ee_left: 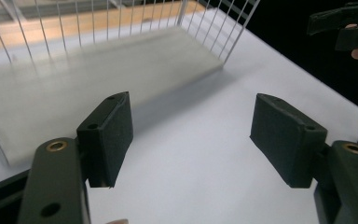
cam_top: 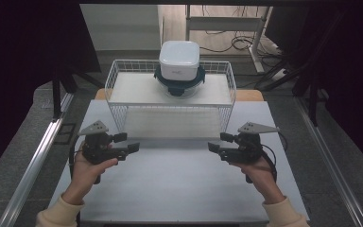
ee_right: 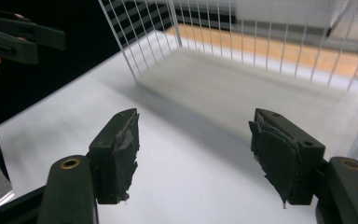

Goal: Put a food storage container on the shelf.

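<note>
Two hand-held grippers, left gripper (cam_top: 128,142) and right gripper (cam_top: 216,142), jaws wide apart and empty, low over white table (cam_top: 179,184), near wire rack (cam_top: 170,97).

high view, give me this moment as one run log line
left gripper: open, empty | right gripper: open, empty | white container: stacked on lidded glass bowl, on wire rack top | contact: none

Pretty sure I'm running this in a lab or test room, not anyone's kitchen: bare white table (cam_top: 179,189) on a metal frame (cam_top: 35,161), dark curtains (cam_top: 23,56) either side, loose cables (cam_top: 238,45) on the floor behind by a desk leg (cam_top: 255,47).
</note>
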Motion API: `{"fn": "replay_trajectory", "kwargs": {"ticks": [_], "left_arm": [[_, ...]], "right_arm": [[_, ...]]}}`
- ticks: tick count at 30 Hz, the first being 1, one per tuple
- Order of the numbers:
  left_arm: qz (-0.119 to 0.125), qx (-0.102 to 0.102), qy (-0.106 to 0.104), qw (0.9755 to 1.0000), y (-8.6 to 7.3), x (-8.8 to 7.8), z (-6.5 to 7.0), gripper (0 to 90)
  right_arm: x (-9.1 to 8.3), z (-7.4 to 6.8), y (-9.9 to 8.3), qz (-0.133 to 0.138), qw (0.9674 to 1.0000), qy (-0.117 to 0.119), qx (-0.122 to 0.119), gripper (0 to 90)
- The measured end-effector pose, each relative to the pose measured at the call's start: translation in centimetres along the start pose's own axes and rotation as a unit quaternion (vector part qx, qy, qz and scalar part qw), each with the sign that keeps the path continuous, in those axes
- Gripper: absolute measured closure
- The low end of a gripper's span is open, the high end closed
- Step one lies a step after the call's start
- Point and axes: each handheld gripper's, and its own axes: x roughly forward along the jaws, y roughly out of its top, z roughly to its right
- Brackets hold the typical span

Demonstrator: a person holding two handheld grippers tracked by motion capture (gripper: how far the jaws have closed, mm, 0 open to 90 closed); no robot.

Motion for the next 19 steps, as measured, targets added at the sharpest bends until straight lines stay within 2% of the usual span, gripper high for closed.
{"fn": "replay_trajectory", "kwargs": {"ticks": [5,7,10,12,19], "left_arm": [[-0.032,-0.009,0.000,0.9995,-2.6,0.9,-0.4,28.4],[-0.036,-0.013,0.005,0.9993,-3.2,1.0,-0.7,28.3],[-0.033,-0.019,0.013,0.9992,-3.4,0.9,-1.1,28.4],[-0.031,-0.023,0.011,0.9992,-3.4,0.9,-1.2,28.4],[-0.041,-0.010,0.016,0.9990,-3.6,1.3,-1.1,27.2]], "right_arm": [[0.5,0.3,-2.5,-0.028,0.9995,-0.009,0.006,31.8],[0.8,0.4,-3.4,-0.036,0.9992,-0.008,0.013,31.7],[1.2,0.5,-4.1,-0.047,0.9987,-0.009,0.016,31.4],[1.2,0.5,-4.1,-0.046,0.9988,-0.010,0.016,31.4],[1.0,0.3,-4.1,-0.038,0.9991,-0.012,0.013,29.2]]}}
